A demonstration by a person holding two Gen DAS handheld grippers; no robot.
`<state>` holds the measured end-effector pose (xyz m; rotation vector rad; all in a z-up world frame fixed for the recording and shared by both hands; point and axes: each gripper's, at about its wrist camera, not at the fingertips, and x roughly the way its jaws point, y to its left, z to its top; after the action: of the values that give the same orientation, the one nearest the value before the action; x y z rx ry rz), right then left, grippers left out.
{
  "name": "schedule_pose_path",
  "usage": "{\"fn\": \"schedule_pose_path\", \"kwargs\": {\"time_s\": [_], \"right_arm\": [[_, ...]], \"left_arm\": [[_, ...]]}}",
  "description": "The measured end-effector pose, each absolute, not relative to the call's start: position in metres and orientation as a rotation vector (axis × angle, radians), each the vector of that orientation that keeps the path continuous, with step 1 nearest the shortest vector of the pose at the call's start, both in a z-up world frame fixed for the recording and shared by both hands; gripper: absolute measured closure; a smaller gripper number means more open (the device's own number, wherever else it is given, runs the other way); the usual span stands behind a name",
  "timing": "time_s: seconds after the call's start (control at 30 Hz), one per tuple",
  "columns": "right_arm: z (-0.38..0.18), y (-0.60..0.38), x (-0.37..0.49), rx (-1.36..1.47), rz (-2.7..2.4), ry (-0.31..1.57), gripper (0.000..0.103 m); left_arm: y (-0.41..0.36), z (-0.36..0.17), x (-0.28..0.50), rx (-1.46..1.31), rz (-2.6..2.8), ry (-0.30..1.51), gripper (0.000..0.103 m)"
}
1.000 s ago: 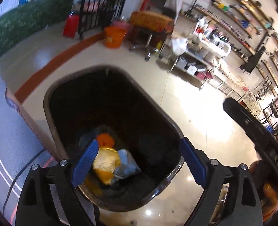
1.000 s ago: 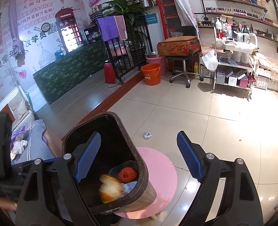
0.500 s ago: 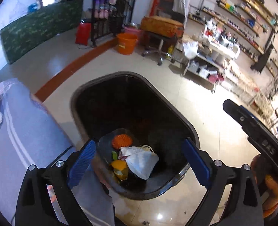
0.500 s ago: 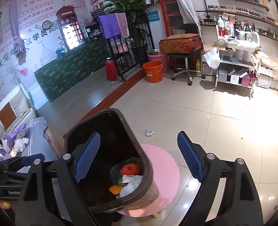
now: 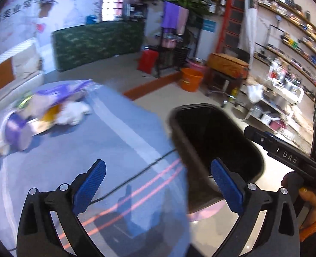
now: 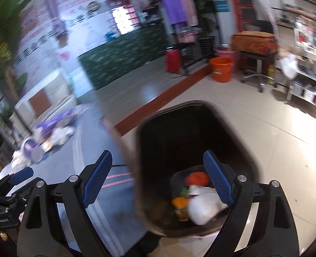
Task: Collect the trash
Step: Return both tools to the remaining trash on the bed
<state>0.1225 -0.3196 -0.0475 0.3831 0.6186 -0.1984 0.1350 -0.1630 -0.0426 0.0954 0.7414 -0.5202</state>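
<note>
Left hand-held gripper (image 5: 158,189): blue-padded jaws wide apart and opening further, nothing between them. It hangs over the near corner of a blue-grey cloth-covered surface (image 5: 106,141), its right finger over the dark rim of the trash bin (image 5: 217,141).

Right hand-held gripper (image 6: 156,181): jaws wide and opening, nothing between the pads. Its left finger is over the surface, its right finger over the bin's mouth.

Trash bin: black inside, open-topped, standing just beside the surface's corner on a pink round mat (image 5: 207,212) on the tiled floor (image 6: 271,132). At its bottom lie a white crumpled wad (image 6: 202,205), an orange mesh ball (image 6: 195,177) and yellow-orange scraps (image 6: 179,202).

Remaining trash: a blurred cluster at the far left of the surface, well apart from both grippers — a purple wrapper (image 5: 59,92), white tissue (image 5: 74,113) and a purple cup (image 5: 17,132) lying on its side.

Edges and room: the cloth between cluster and grippers is bare. Floor beyond the bin is open up to an orange bucket (image 5: 191,79) and a stool (image 6: 254,40).
</note>
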Motion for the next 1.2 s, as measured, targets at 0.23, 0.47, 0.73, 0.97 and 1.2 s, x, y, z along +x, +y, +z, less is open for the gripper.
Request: {"fn": "schedule_pose_path", "kwargs": {"time_s": [0.23,0.47,0.73,0.97,1.2], "right_arm": [[-0.042,-0.244,0.155,0.300,-0.002,0.644,0.016],[-0.033,-0.172,0.181,0.191,0.184,0.665,0.016],[-0.024,-0.104,0.212,0.093,0.346,0.679,0.016],[-0.016,-0.065,0.240,0.095,0.400,0.680,0.016],[-0.019,-0.049,0.250,0.059,0.414,0.693,0.016]], "left_arm": [[-0.078,-0.049,0.130,0.043,-0.357,0.746,0.006],[0.005,-0.058,0.127,-0.004,-0.214,0.764,0.006],[0.081,-0.055,0.156,-0.061,-0.048,0.750,0.006],[0.128,-0.037,0.197,-0.288,0.015,0.664,0.006],[0.135,-0.050,0.246,-0.201,0.039,0.716,0.015]]}}
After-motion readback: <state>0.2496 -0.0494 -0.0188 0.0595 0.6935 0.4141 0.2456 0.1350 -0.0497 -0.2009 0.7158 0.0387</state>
